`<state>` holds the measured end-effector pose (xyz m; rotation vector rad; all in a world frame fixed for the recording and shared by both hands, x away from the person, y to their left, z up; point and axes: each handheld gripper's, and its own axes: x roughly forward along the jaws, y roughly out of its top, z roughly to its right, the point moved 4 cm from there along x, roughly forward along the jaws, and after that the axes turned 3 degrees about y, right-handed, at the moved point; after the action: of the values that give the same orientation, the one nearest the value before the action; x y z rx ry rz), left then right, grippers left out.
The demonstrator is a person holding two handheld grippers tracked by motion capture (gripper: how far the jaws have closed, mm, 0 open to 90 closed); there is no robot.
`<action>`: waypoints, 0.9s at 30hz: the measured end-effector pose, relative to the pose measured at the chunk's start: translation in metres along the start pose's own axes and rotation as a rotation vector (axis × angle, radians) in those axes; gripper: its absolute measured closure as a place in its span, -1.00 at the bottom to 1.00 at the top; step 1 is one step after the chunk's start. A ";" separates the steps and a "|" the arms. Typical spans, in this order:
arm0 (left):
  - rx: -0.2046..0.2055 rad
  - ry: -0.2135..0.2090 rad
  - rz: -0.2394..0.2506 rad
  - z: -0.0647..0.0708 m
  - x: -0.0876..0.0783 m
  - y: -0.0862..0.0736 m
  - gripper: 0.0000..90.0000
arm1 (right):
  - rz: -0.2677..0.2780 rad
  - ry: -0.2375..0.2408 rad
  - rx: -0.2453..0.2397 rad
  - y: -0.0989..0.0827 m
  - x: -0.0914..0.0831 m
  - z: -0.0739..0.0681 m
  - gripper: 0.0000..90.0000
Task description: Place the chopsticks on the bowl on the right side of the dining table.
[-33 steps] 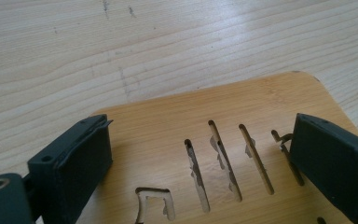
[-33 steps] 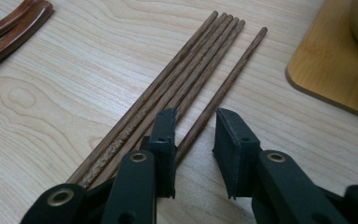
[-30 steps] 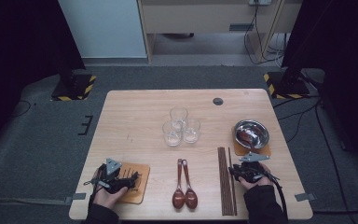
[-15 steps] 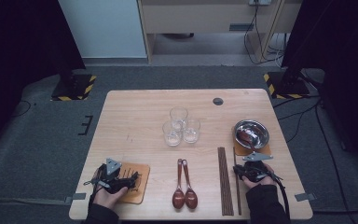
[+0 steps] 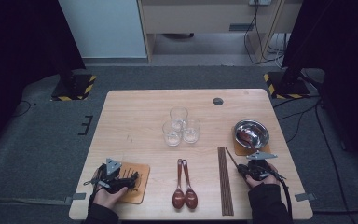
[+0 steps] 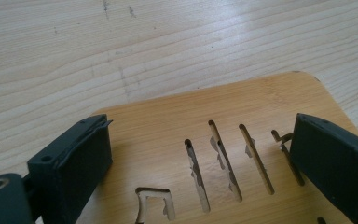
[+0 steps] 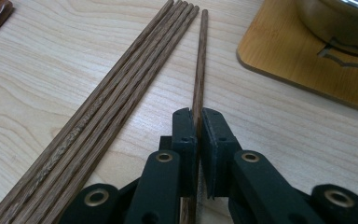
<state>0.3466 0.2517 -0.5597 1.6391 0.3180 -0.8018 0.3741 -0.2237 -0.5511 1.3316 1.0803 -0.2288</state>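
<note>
A pale wooden table stands on grey carpet between dark curtains, holding three glasses, a steel bowl on a mat, two spoons and a row of chopsticks. The left gripper rests with jaws apart over a slotted bamboo coaster. The right gripper, jaws just closing, clamps a single chopstick beside the row. Pinched near one end, the thin stick may pivot or slip when lifted
</note>
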 end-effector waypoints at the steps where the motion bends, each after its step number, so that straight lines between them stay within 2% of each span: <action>1: 0.000 0.000 0.000 0.000 0.000 0.000 -0.90 | 0.000 0.000 0.000 0.000 0.000 0.000 0.88; 10: 0.000 -0.001 0.000 0.000 0.000 0.000 -0.90 | 0.015 -0.038 0.002 0.007 0.006 0.005 0.89; 15: 0.000 -0.001 0.000 0.000 0.000 0.000 -0.90 | 0.018 -0.038 -0.002 0.010 0.008 0.004 0.89; 17: 0.001 -0.001 0.000 0.000 0.000 0.000 -0.90 | 0.017 -0.038 0.001 0.009 0.009 0.004 0.77; 20: 0.001 -0.001 0.000 0.000 0.000 0.000 -0.90 | 0.047 -0.033 0.008 0.008 0.003 0.003 0.69; 27: 0.001 -0.001 0.000 0.000 0.000 0.000 -0.90 | 0.060 -0.042 0.003 0.001 -0.008 0.004 0.67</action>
<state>0.3467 0.2517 -0.5597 1.6395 0.3174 -0.8030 0.3725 -0.2304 -0.5453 1.3539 1.0038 -0.2134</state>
